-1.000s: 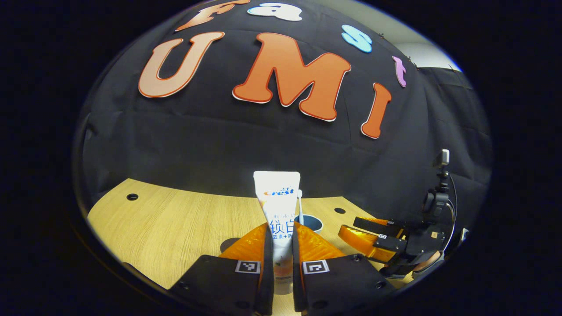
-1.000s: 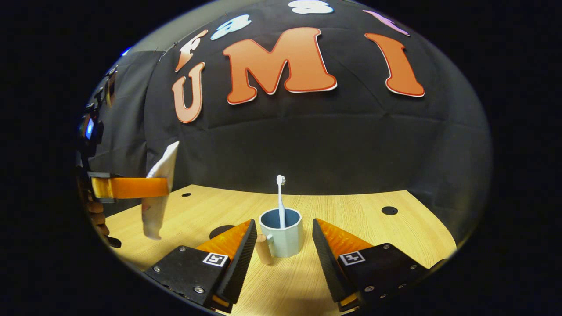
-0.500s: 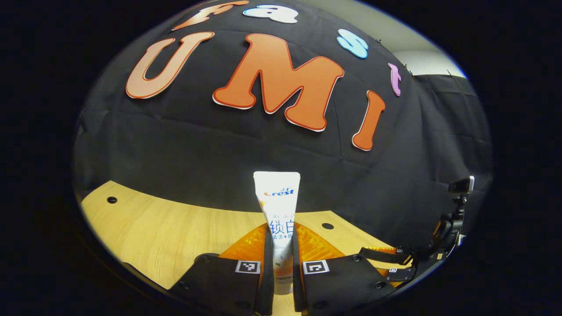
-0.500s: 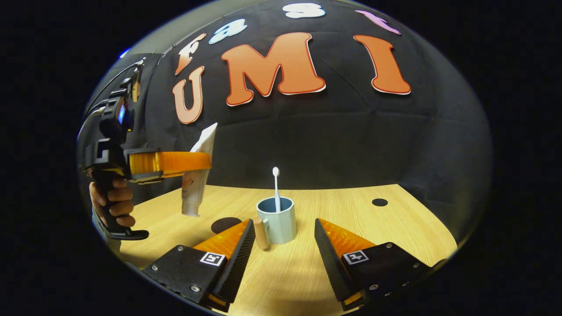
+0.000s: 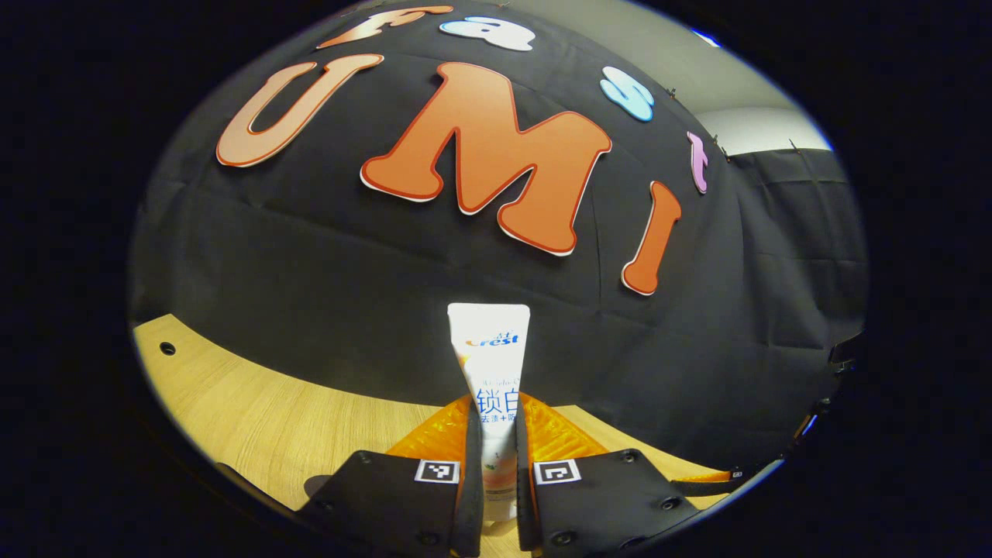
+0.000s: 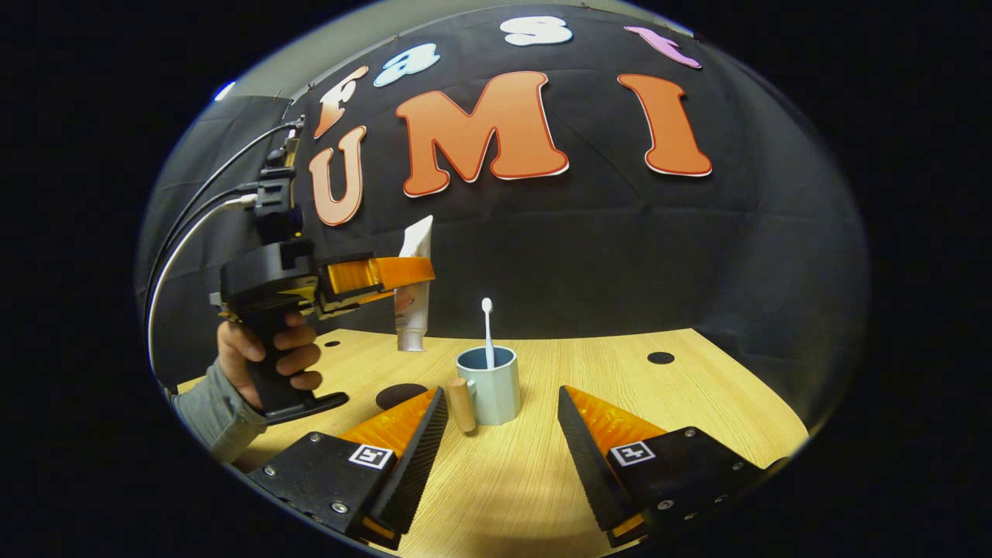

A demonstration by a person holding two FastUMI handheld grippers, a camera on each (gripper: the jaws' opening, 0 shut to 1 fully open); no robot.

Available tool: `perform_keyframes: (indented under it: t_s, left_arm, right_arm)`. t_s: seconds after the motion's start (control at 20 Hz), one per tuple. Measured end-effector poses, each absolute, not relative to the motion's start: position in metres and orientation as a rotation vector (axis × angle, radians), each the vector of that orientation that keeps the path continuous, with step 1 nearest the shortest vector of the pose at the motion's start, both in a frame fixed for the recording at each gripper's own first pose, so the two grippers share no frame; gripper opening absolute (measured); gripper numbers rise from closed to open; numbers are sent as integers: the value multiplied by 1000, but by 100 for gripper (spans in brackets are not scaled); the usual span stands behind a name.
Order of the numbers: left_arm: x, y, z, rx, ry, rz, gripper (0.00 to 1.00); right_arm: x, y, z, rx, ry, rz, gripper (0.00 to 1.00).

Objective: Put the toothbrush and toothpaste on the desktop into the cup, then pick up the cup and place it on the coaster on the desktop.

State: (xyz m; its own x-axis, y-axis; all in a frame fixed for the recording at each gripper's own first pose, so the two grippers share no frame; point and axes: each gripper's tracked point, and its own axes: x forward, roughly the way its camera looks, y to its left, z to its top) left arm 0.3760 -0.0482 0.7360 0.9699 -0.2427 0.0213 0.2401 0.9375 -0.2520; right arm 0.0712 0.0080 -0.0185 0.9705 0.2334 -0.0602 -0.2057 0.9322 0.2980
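Observation:
My left gripper [image 5: 497, 434] is shut on the white toothpaste tube [image 5: 491, 364], which stands upright between its fingers, cap end down. In the right gripper view that left gripper [image 6: 387, 273] holds the toothpaste tube [image 6: 412, 287] in the air, up and to the left of the pale blue cup [image 6: 490, 384]. A white toothbrush [image 6: 487, 329] stands in the cup, head up. The cup has a wooden handle [image 6: 462, 404] on its left side. A dark round coaster [image 6: 397, 396] lies on the desktop left of the cup. My right gripper [image 6: 502, 434] is open, low, just in front of the cup.
The light wooden desktop [image 6: 604, 372] carries a few small dark holes [image 6: 660, 358]. A hand [image 6: 267, 353] and grey sleeve hold the left gripper's handle, with cables rising from it. The desktop [image 5: 256, 407] runs along the booth's wall.
My left gripper has carried the toothpaste tube up and to the right, closer to the cup. The right gripper has stayed open in front of the cup.

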Motion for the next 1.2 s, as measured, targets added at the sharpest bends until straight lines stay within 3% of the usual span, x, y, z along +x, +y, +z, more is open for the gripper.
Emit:
perform_keyframes:
  t_s: [0.5,0.9,1.2]
  left_arm:
    - [415,-79,738,-172,-84,-307,20]
    - [432,-99,684,-185,18,-334,21]
    - [435,-78,655,-172,79,-273,21]
  right_arm:
    - [68,5,-21,291,100,202,88]
    - [58,-7,-31,299,98,175,88]
    - [62,-4,-31,321,106,172,88]
